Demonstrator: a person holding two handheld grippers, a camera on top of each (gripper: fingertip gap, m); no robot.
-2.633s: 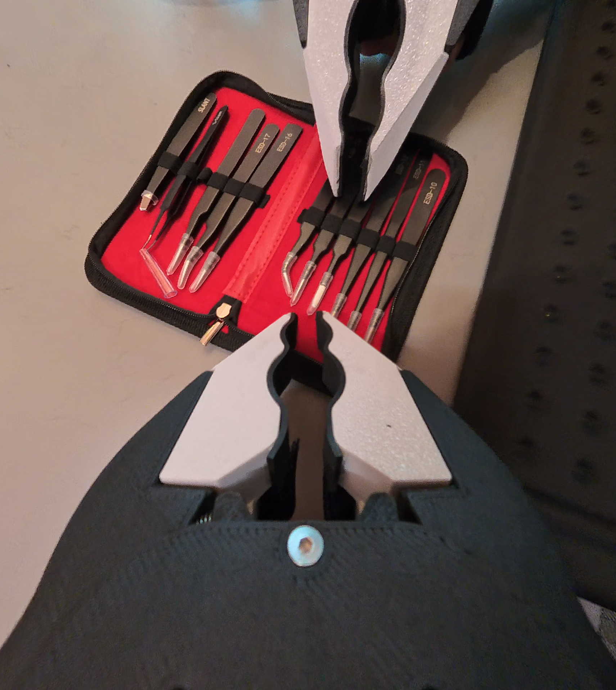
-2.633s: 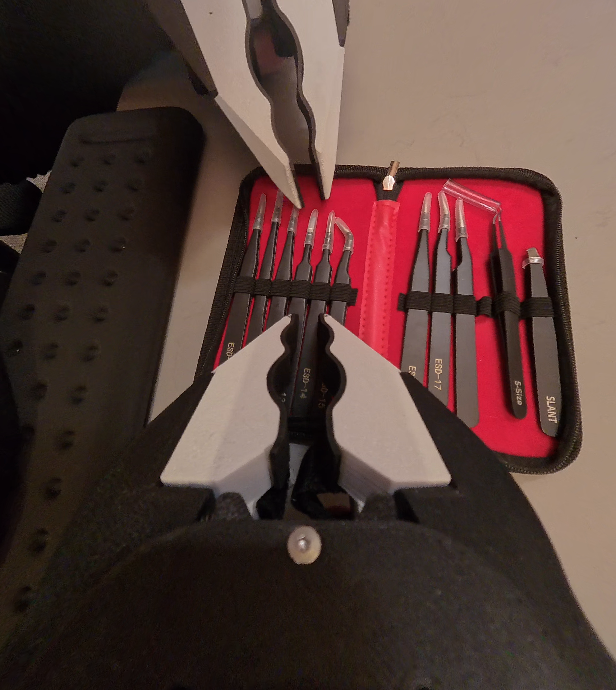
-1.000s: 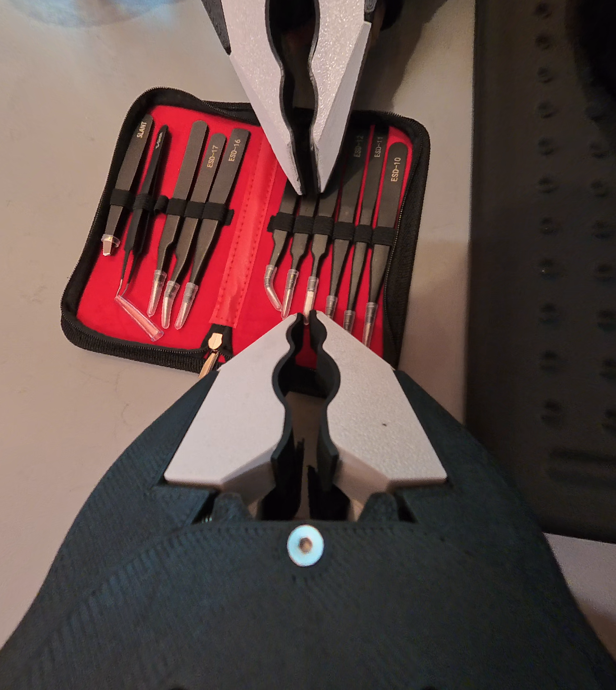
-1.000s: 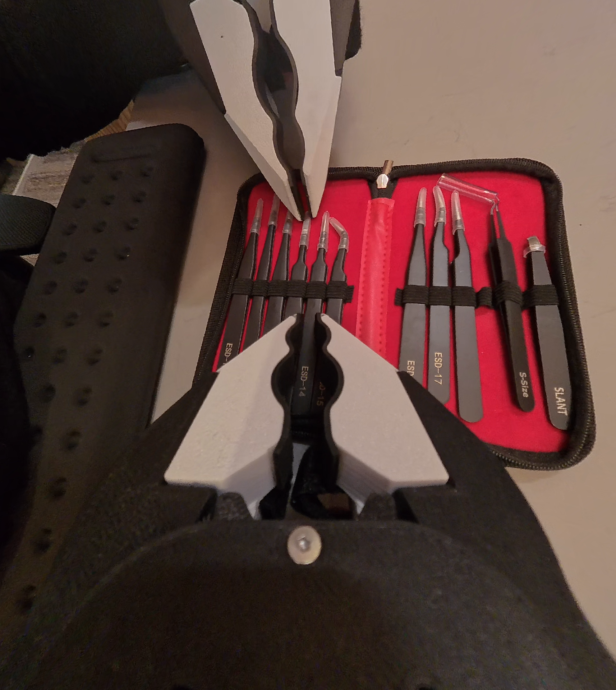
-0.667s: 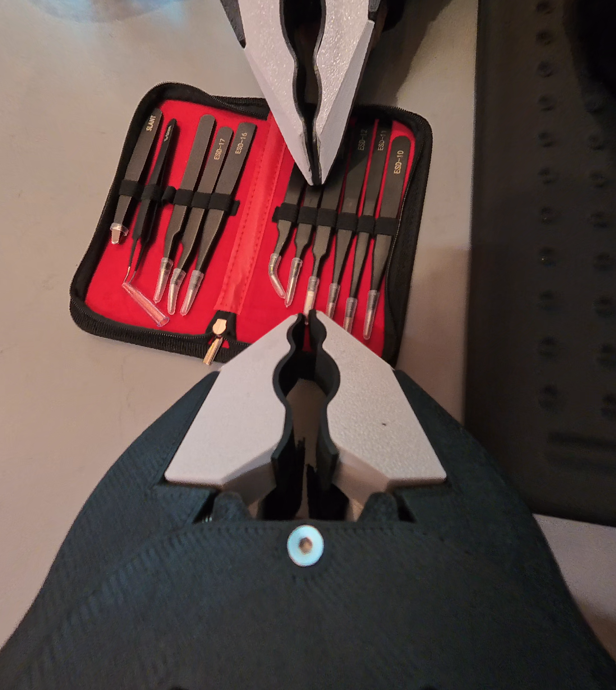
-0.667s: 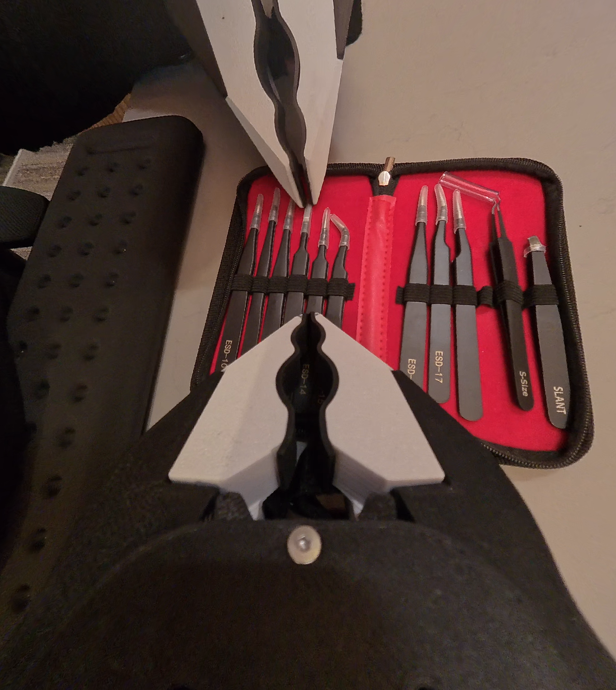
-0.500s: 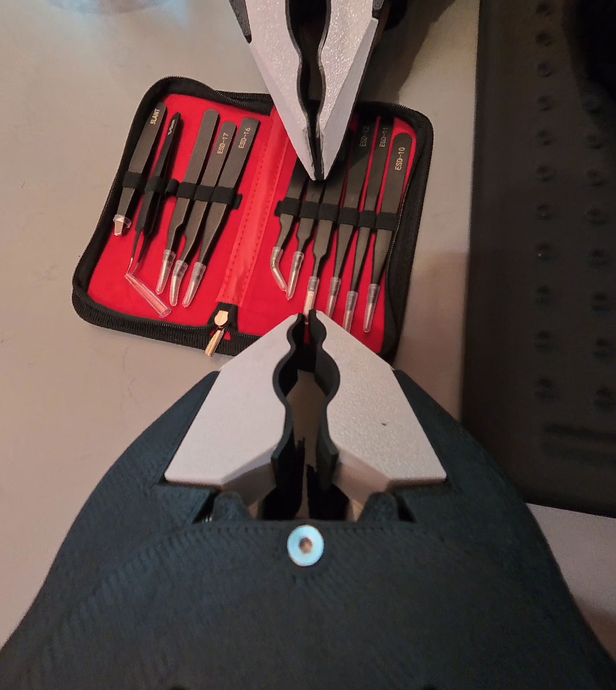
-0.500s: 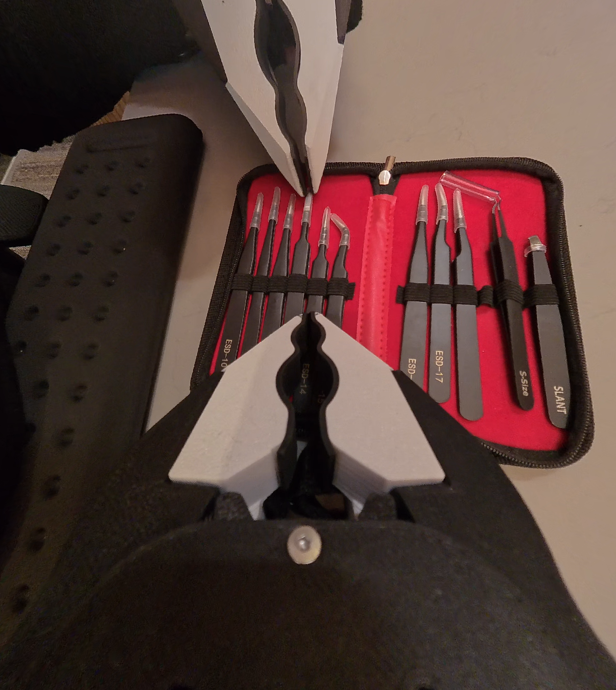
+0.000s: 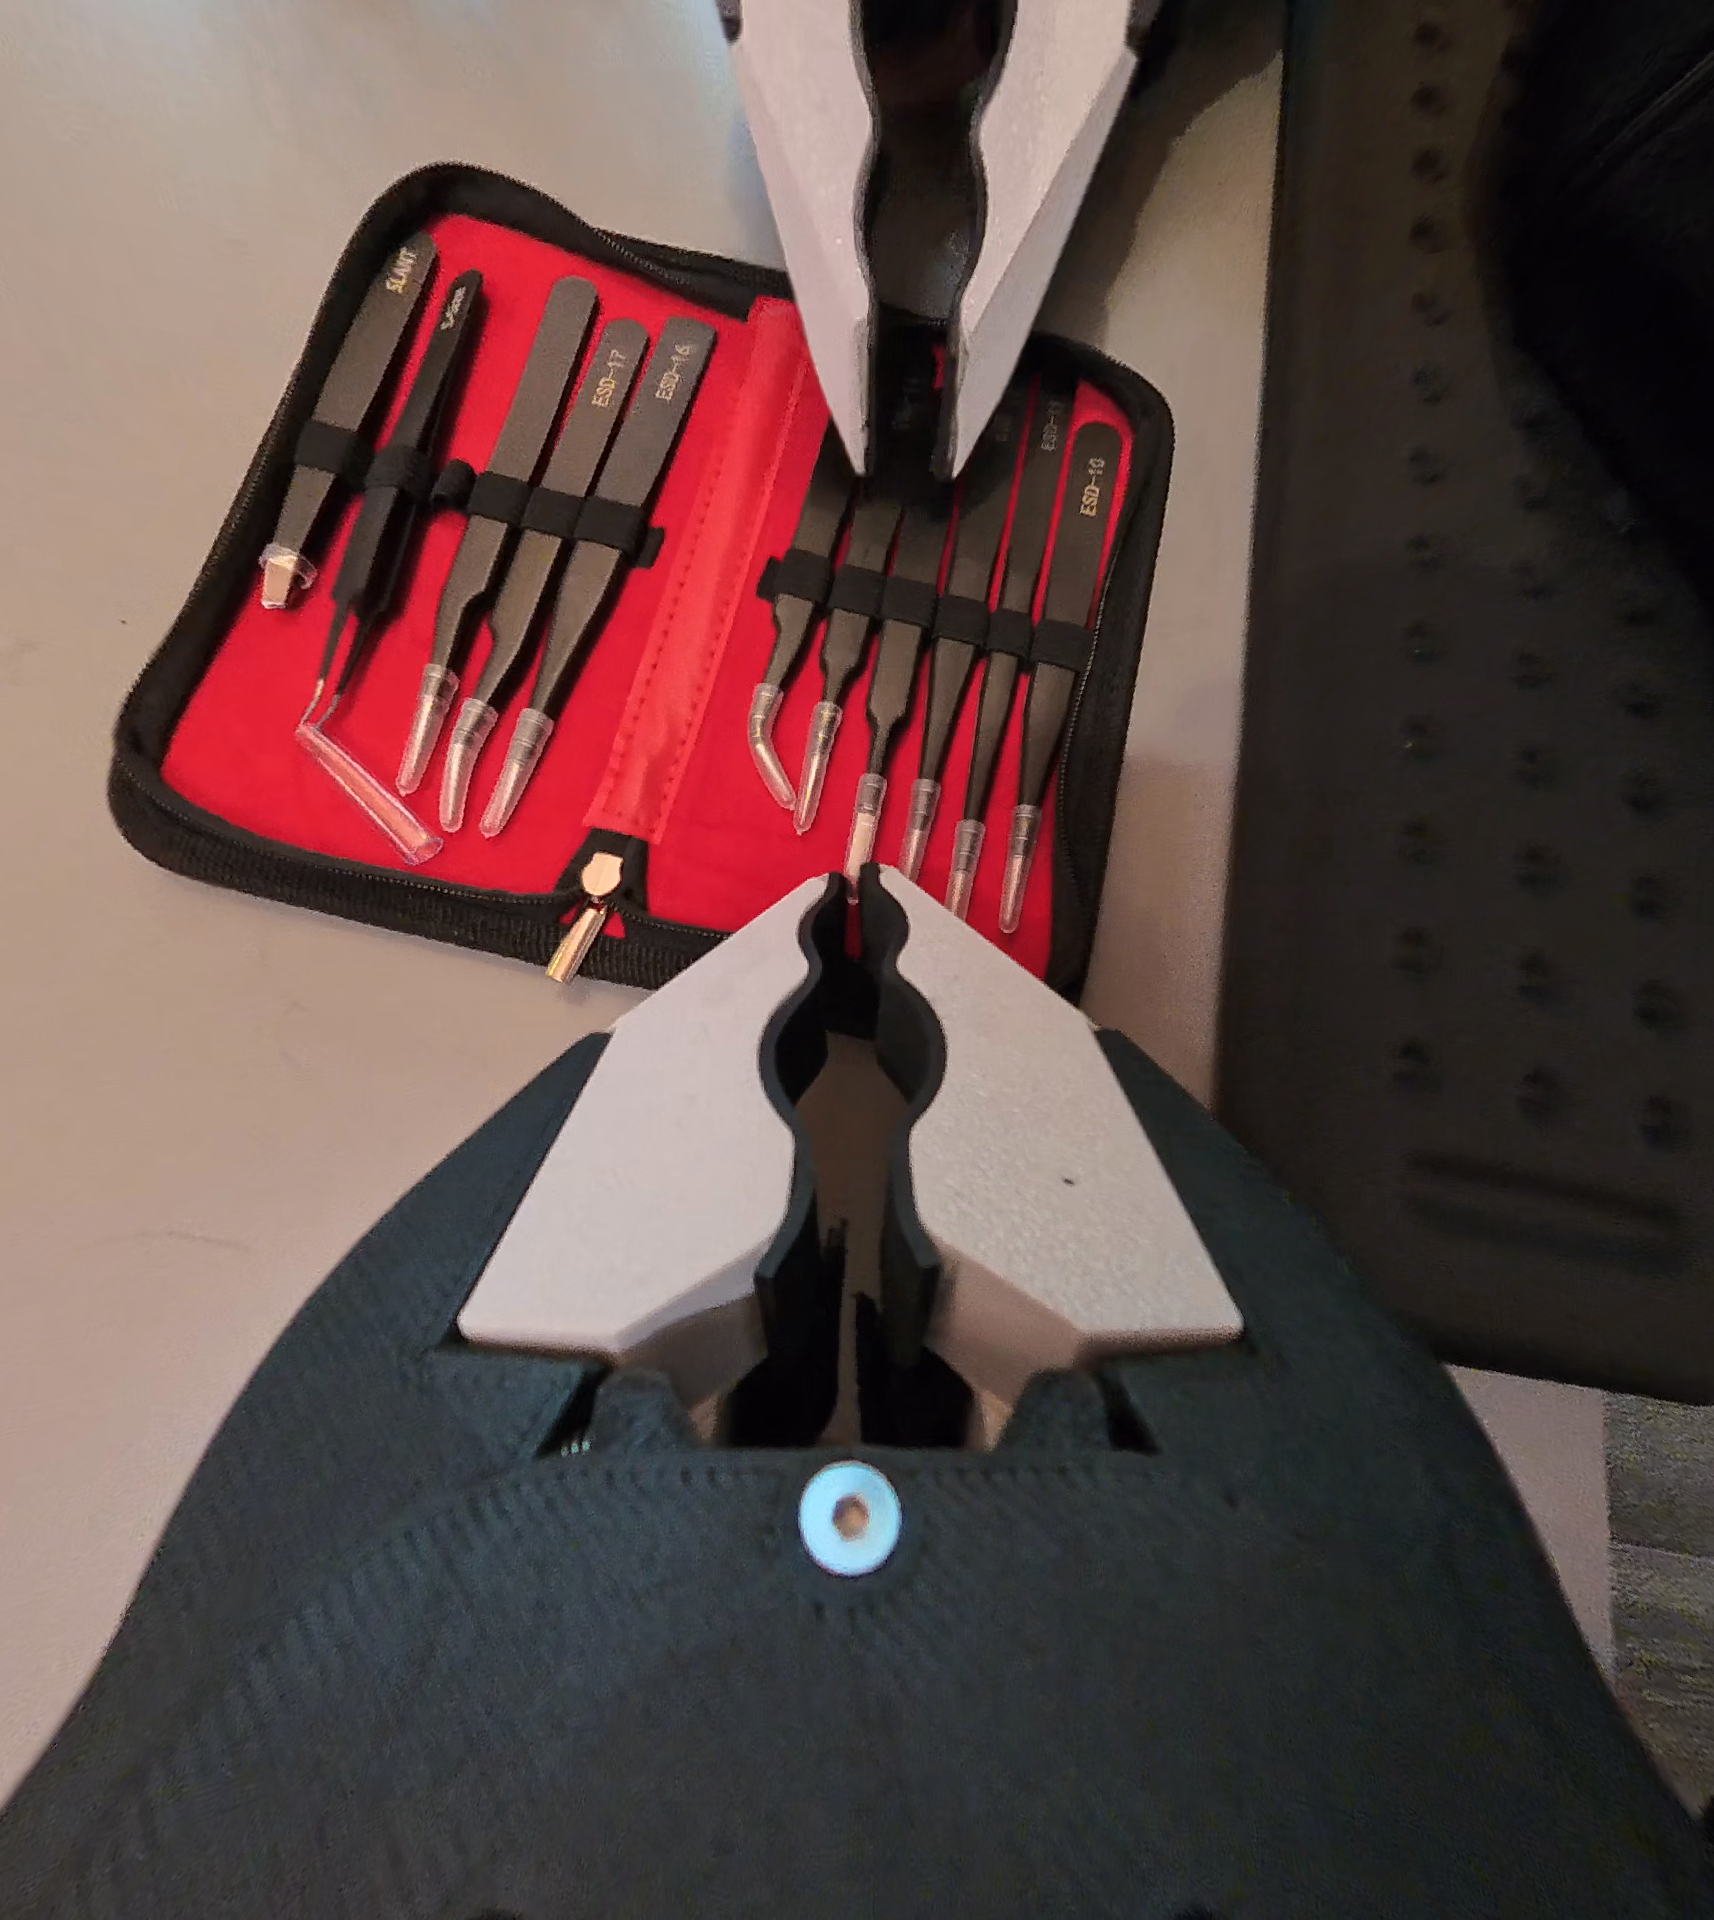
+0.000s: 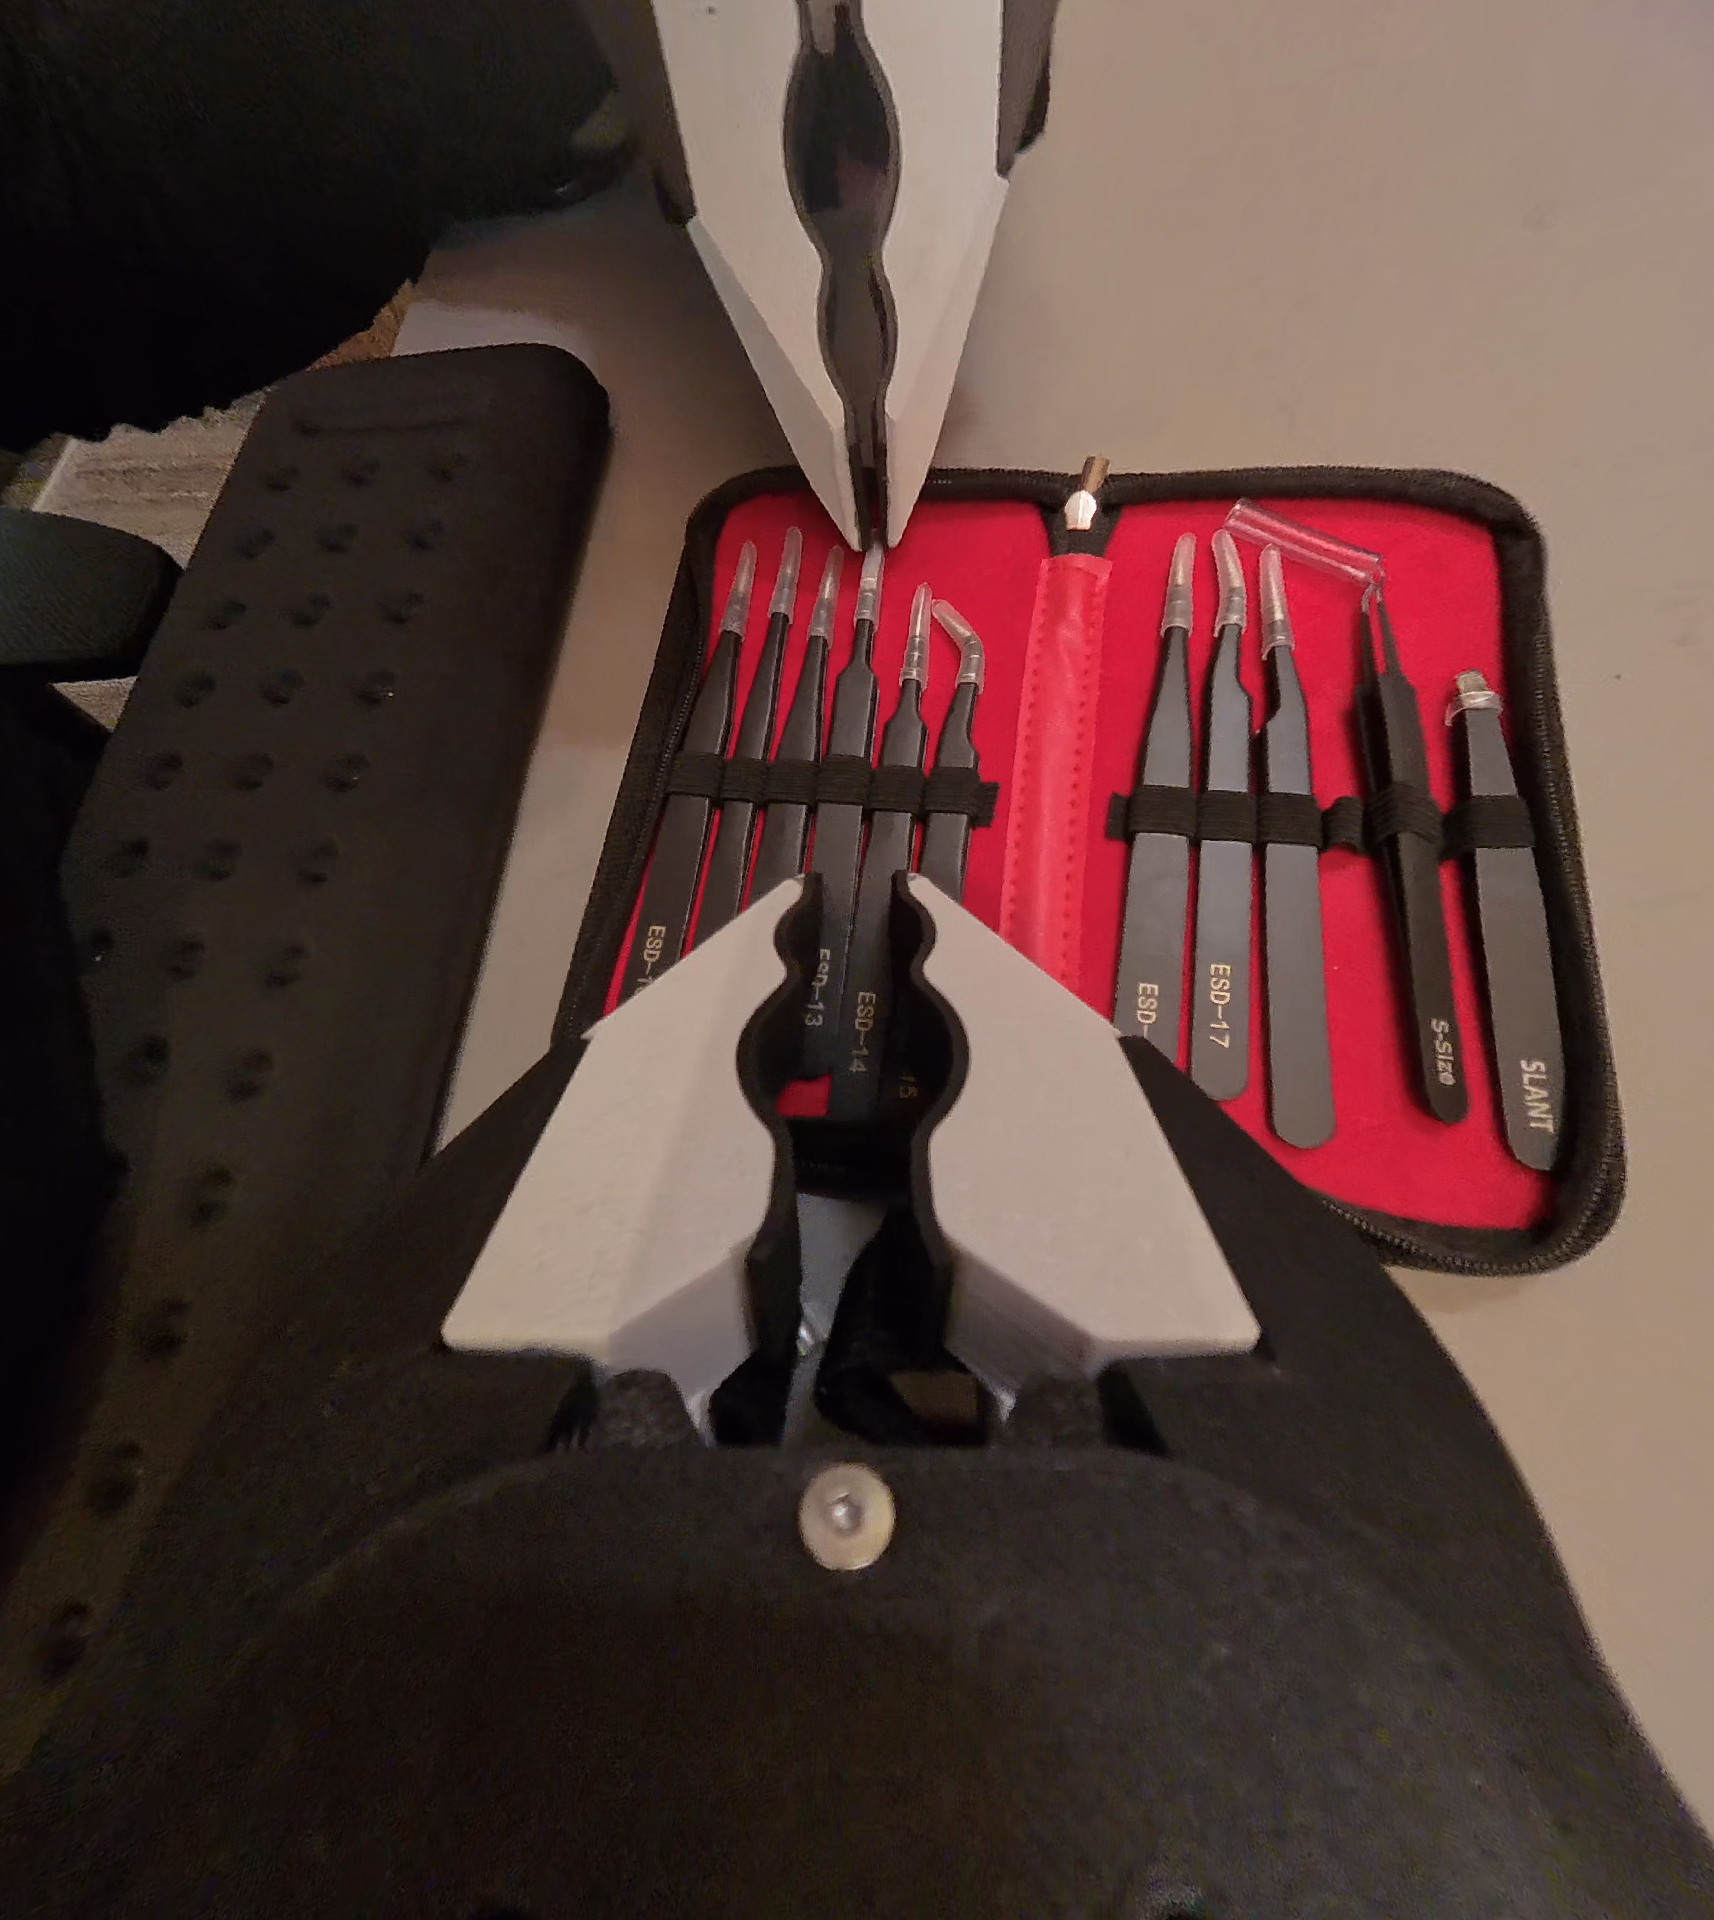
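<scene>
**A:** Start close in. What does the left gripper [image 9: 853,883] have?

**B:** Its fingers are pinched almost together on the clear-capped tip of one black tweezer [image 9: 897,675]. That tweezer sits in the six-piece row of the open tweezer case [image 9: 209,800], the row on the side by the black pad. The gripper's own fingers hide the very end of the cap, so the contact is hard to make out.

**A:** And the case itself?

**B:** It lies flat on the bench [image 9: 157,1143], red lining up. The left gripper's body covers its near corner. A gold zipper pull [image 9: 578,940] hangs over the near edge at the spine.

**A:** What about the right gripper [image 10: 855,883]?

**B:** It is released, with a clear gap between its fingers. It sits over the handle ends of that same row, opposite the left gripper. The handles show through the gap, but I cannot tell whether it touches them. Its body hides the rest of those handles.

**A:** Anything loose?

**B:** A clear tube [image 9: 370,790] lies askew by the five-piece row, at the tip of a thin tweezer.

**A:** Edges and room?

**B:** A black dimpled pad [image 9: 1507,727] runs just beside the case along the six-piece side, so that side is tight. Bare bench lies open beyond the five-piece side.
</scene>
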